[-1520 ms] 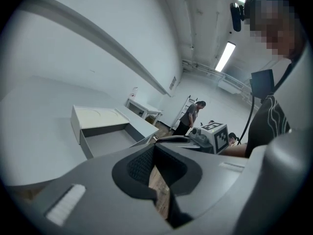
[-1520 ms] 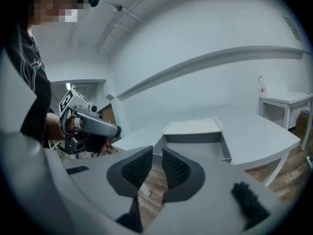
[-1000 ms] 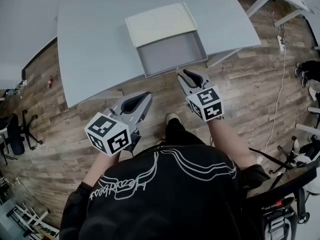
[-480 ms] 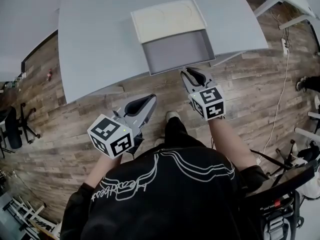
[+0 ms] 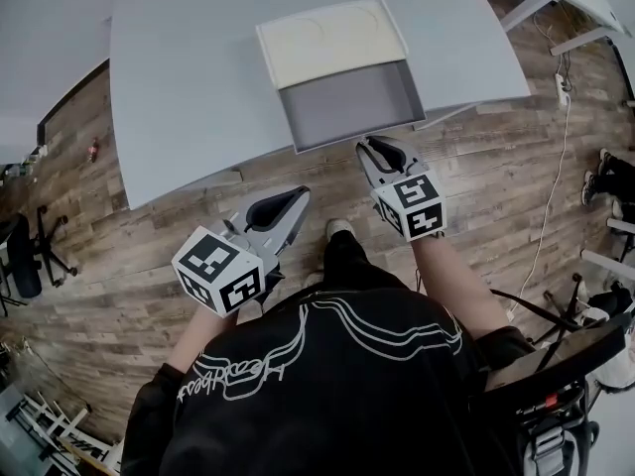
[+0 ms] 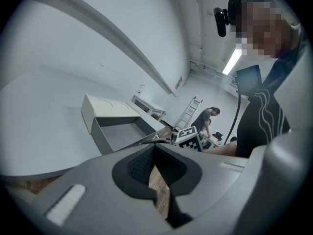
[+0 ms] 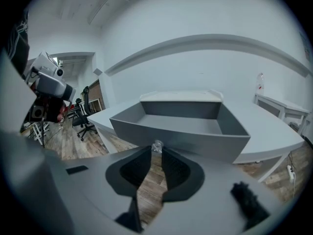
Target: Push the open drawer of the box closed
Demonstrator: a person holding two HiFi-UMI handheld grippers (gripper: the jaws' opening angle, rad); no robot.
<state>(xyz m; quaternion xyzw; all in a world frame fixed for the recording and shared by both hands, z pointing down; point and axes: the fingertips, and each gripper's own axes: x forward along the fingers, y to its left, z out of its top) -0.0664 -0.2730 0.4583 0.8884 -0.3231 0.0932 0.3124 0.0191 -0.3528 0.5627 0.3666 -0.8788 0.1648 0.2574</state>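
A box with a cream top (image 5: 332,38) stands on the pale grey table (image 5: 198,67). Its grey drawer (image 5: 347,102) is pulled out toward the table's front edge and is empty. My right gripper (image 5: 367,147) is shut, its tips just short of the drawer's front. In the right gripper view the drawer's front wall (image 7: 181,141) fills the middle, and a small clear knob (image 7: 157,146) sits right at the tips of my right gripper (image 7: 155,153). My left gripper (image 5: 295,198) is shut over the floor, below and left of the drawer. The left gripper view shows the drawer (image 6: 120,131) from the side.
The table's front edge curves just under the drawer, with wooden floor below it. An office chair (image 5: 25,256) stands at far left and a cable (image 5: 556,167) trails on the floor at right. Another person (image 6: 210,119) and a ladder (image 6: 188,114) are far off.
The head view has shifted a little. My right gripper has edged closer to the drawer's front. The drawer stands as far out as before, and the left gripper has hardly moved.
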